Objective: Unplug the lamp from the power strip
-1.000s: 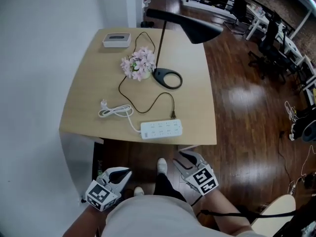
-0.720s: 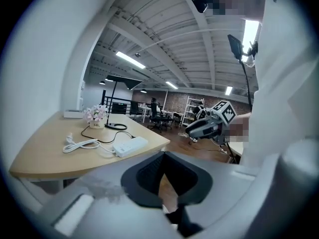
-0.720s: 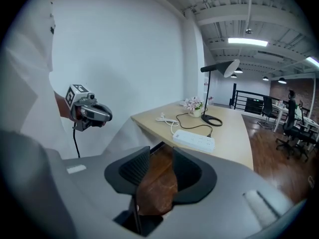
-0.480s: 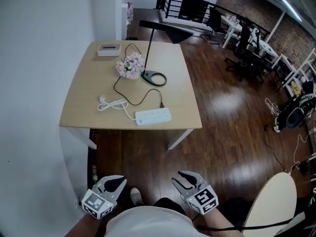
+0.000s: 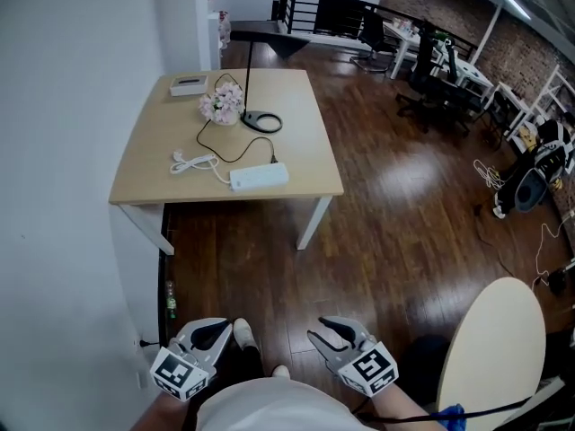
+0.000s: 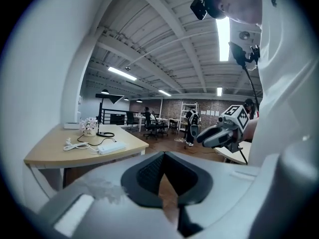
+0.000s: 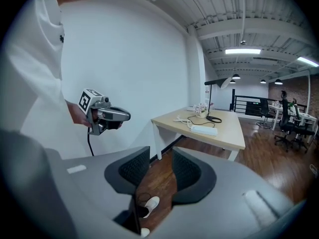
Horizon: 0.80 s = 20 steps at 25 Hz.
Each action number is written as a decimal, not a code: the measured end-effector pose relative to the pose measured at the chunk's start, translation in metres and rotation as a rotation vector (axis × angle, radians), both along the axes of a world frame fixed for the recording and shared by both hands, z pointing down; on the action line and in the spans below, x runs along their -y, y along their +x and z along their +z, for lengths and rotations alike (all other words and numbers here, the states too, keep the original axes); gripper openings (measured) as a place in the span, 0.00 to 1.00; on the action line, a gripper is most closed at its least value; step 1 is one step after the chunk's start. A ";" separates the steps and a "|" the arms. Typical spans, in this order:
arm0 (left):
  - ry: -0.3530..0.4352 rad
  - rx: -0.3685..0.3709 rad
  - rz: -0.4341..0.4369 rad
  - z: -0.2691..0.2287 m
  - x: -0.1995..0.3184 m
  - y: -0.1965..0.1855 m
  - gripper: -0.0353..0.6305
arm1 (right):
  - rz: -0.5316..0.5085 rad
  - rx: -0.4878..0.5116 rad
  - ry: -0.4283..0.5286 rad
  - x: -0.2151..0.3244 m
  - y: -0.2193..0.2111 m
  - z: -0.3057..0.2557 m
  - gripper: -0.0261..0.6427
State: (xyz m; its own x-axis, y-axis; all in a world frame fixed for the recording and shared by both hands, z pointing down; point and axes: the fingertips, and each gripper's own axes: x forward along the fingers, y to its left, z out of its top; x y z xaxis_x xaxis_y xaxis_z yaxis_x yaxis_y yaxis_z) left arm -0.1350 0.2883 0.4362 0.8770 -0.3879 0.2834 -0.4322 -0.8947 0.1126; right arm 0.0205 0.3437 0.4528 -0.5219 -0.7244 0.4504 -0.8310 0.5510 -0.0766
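The black desk lamp stands at the back of the wooden table, far ahead of me. Its black cord runs to the far right corner of the white power strip; from this distance I cannot tell whether the plug sits in a socket. The strip's white cord lies coiled to its left. My left gripper and right gripper hang low by the person's body, well short of the table. Both are open and hold nothing. The strip also shows small in the left gripper view and in the right gripper view.
A pot of pink flowers and a white box sit beside the lamp. A white wall runs along the left. A round cream tabletop is at lower right, office chairs stand beyond, and a green bottle stands on the floor.
The person has backed away from the table, so it now looks smaller and higher in the head view. Both grippers stay low by the body, unchanged.
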 end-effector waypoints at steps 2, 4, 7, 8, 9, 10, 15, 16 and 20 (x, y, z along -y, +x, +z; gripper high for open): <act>-0.006 -0.001 -0.008 0.000 -0.032 -0.003 0.06 | 0.020 0.018 0.003 -0.030 0.003 0.002 0.25; 0.000 0.003 -0.018 -0.002 -0.058 -0.006 0.06 | 0.027 0.021 0.015 -0.055 0.006 0.004 0.25; 0.006 0.019 -0.014 -0.007 -0.084 -0.008 0.06 | 0.030 0.032 0.024 -0.082 0.004 0.000 0.25; 0.009 0.021 -0.007 -0.009 -0.090 -0.009 0.06 | 0.028 0.030 0.025 -0.090 0.002 -0.004 0.25; 0.015 0.021 -0.002 -0.013 -0.095 -0.009 0.06 | 0.020 0.019 0.026 -0.096 0.000 -0.007 0.25; 0.021 0.021 0.001 -0.016 -0.099 -0.010 0.06 | 0.010 0.004 0.027 -0.101 -0.002 -0.011 0.25; 0.044 0.011 0.021 -0.027 -0.105 -0.011 0.06 | 0.002 -0.023 0.043 -0.113 -0.010 -0.021 0.25; 0.048 0.008 0.027 -0.029 -0.105 -0.013 0.06 | 0.003 -0.025 0.042 -0.113 -0.014 -0.023 0.25; 0.048 -0.004 0.045 -0.034 -0.105 -0.024 0.06 | -0.012 -0.033 0.033 -0.111 -0.036 -0.026 0.25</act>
